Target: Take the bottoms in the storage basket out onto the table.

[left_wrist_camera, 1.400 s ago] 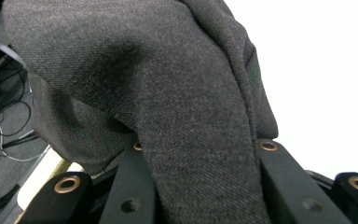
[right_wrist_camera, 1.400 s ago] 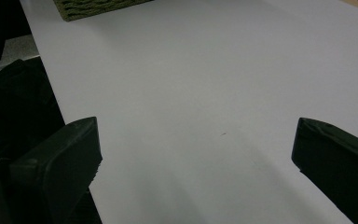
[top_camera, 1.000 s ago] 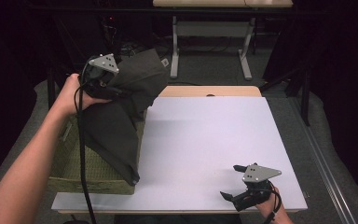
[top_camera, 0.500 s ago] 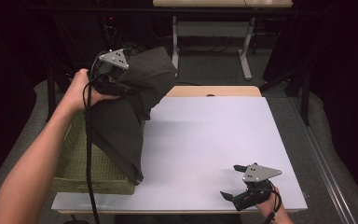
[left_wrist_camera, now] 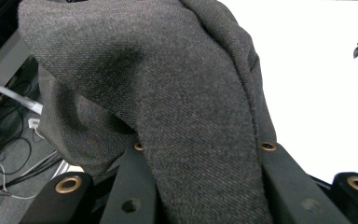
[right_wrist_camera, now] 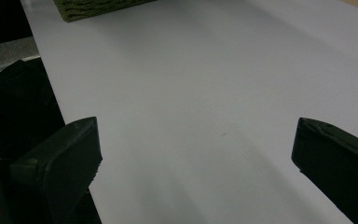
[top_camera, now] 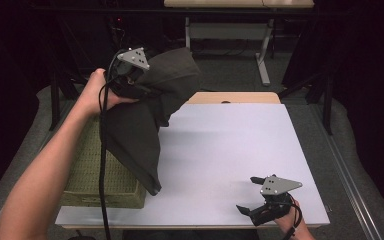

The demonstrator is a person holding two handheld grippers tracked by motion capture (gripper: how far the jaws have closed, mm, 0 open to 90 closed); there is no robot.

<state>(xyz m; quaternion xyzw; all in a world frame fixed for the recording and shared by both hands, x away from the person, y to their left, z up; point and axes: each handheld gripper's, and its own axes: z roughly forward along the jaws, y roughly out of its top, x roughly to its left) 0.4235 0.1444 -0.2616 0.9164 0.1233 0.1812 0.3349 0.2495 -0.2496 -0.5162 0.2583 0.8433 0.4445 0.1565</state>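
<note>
My left gripper (top_camera: 142, 82) clamps a dark cloth (top_camera: 145, 125) above the green basket (top_camera: 92, 170); right gripper (top_camera: 257, 197), jaws apart, rests w/ nothing, well right of basket

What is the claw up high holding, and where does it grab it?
The left claw is shut on the dark grey cloth, pinching a bunched fold near its top, so the rest hangs down. The right claw holds nothing.
</note>
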